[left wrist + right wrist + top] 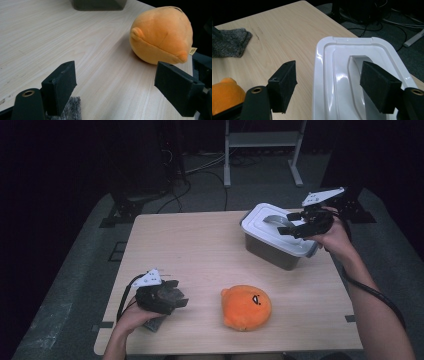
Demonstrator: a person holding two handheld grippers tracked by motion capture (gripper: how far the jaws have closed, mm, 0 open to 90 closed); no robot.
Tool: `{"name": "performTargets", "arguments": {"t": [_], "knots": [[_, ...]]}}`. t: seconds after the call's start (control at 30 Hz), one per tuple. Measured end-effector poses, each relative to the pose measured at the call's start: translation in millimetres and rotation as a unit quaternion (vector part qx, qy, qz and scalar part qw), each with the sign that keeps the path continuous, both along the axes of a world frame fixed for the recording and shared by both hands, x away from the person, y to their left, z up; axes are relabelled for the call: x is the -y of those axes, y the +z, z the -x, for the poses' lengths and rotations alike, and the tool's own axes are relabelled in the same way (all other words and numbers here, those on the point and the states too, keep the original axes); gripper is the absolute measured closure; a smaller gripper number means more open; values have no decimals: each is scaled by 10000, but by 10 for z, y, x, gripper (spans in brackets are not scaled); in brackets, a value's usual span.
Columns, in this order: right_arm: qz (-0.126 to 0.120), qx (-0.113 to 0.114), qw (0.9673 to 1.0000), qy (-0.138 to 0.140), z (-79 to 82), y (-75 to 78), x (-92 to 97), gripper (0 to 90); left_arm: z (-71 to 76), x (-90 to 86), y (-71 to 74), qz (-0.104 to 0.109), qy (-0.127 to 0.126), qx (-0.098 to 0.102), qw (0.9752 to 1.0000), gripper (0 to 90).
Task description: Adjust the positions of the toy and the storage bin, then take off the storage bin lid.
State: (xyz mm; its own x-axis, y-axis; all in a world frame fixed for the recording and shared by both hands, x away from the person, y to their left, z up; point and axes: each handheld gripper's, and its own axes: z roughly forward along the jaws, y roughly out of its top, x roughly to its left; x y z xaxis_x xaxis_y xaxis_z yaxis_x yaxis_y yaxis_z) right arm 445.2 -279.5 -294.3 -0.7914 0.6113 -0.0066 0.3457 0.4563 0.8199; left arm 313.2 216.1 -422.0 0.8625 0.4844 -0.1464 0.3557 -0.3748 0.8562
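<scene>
Right hand-held gripper (292, 227) hovers over the white lid (272, 227) of the box (272, 251) at the far right of the surface (200, 250). Its jaws stand apart with nothing between the pads; in the right gripper view (327, 86) one jaw sits above the lid's recessed handle (362, 67), the other beyond the lid's edge, over bare wood. Lid is seated on the box.

Left hand-held gripper (172, 297) rests low at the near left corner, jaws released and empty (122, 87), pointing toward the orange plush toy (162, 35). Toy lies near the front edge, apart from both grippers. A grey cloth (70, 110) lies under the left gripper.
</scene>
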Motion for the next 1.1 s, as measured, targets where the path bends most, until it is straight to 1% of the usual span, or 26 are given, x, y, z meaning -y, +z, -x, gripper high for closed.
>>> {"name": "performTargets", "arguments": {"t": [0.07,0.17,0.27,0.33,0.37,0.4,0.43,0.6,0.73,1.1], "knots": [[0,-4,10000,3,-7,-1,3,280,1,-2,-2,-25,3,-12,10000,168],[-43,17,10000,-6,-39,8,15,280,-5,-7,11,54,30,7,10000,167],[-1,-17,10000,-21,-83,1,18,277,-5,0,9,48,25,1,10000,164],[39,3,10000,-32,-120,-9,25,276,-11,2,5,45,20,-1,10000,163],[23,-18,10000,-45,-132,-14,27,276,-12,0,5,4,6,7,10000,162],[20,-15,10000,-69,-159,-27,30,277,-11,-1,3,6,7,4,10000,162],[70,23,9999,-80,-184,-37,37,276,-11,-1,1,22,10,-2,10000,161],[107,-27,9998,-137,-282,-70,42,276,-13,-14,8,41,20,13,10000,161],[193,-52,9996,-180,-366,-81,41,276,-11,-16,8,36,10,25,10000,161],[227,-155,9992,-278,-544,-164,42,276,14,-37,-2,46,-17,-13,10000,161]]}}
